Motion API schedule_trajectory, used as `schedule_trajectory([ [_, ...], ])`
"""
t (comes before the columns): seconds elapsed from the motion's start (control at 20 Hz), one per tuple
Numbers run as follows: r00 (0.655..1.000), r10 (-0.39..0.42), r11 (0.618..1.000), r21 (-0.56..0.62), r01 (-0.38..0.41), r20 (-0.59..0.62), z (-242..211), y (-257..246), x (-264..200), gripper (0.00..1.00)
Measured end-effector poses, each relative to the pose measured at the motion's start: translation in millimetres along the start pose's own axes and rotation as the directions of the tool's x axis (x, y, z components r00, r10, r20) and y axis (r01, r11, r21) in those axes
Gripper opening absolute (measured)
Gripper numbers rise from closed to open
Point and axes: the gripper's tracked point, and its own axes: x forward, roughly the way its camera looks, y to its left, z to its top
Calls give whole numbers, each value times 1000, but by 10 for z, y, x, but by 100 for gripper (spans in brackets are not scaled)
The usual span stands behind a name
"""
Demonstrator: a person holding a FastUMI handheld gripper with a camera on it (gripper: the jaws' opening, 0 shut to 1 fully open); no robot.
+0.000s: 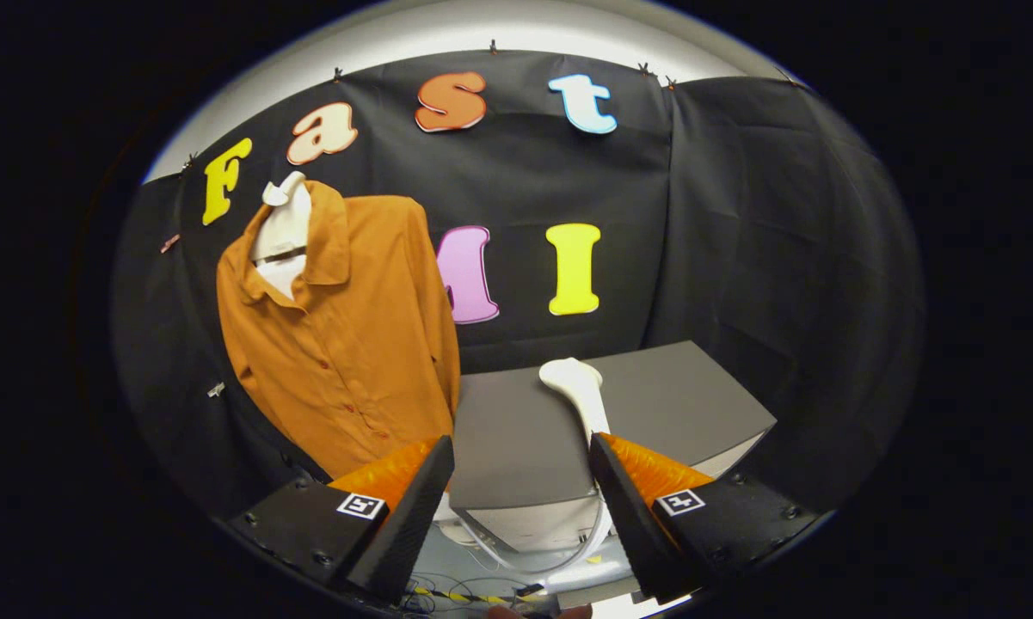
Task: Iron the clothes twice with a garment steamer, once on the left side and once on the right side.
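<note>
the hand-held gripper [521, 481] is spread wide, its fingers [426, 490] holding nothing. the grey bench [516, 430] fills the gap between and just ahead of them. a white steamer [578, 391] lies on the bench, its head away from the fingers, its handle running toward the right finger; its white hose [559, 563] loops down past the bench's near edge. beyond the left finger, an orange shirt [344, 335] hangs on a white hanger [282, 225] against the booth's wall, beside the bench.
</note>
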Motion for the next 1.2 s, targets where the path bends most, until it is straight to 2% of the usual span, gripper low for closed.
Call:
schedule_trajectory([
  [0.4,977,-44,998,-63,31,-210,-494,-568,899,99],
  [0.65,952,-61,998,-49,48,-301,-799,-802,1287,99],
  [0.7,946,-59,998,-44,47,-318,-846,-827,1378,97],
  [0.95,922,-73,997,-55,56,-380,-1102,-943,1574,72],
  [1.0,916,-80,996,-57,63,-393,-1156,-979,1632,60],
  [1.05,910,-67,998,-36,57,-410,-1188,-959,1630,53],
  [1.1,910,-60,998,-22,55,-411,-1222,-946,1657,42],
  [1.15,916,-55,998,-17,52,-399,-1190,-937,1668,41],
  [1.2,923,-43,999,-25,36,-383,-1212,-937,1677,35],
])
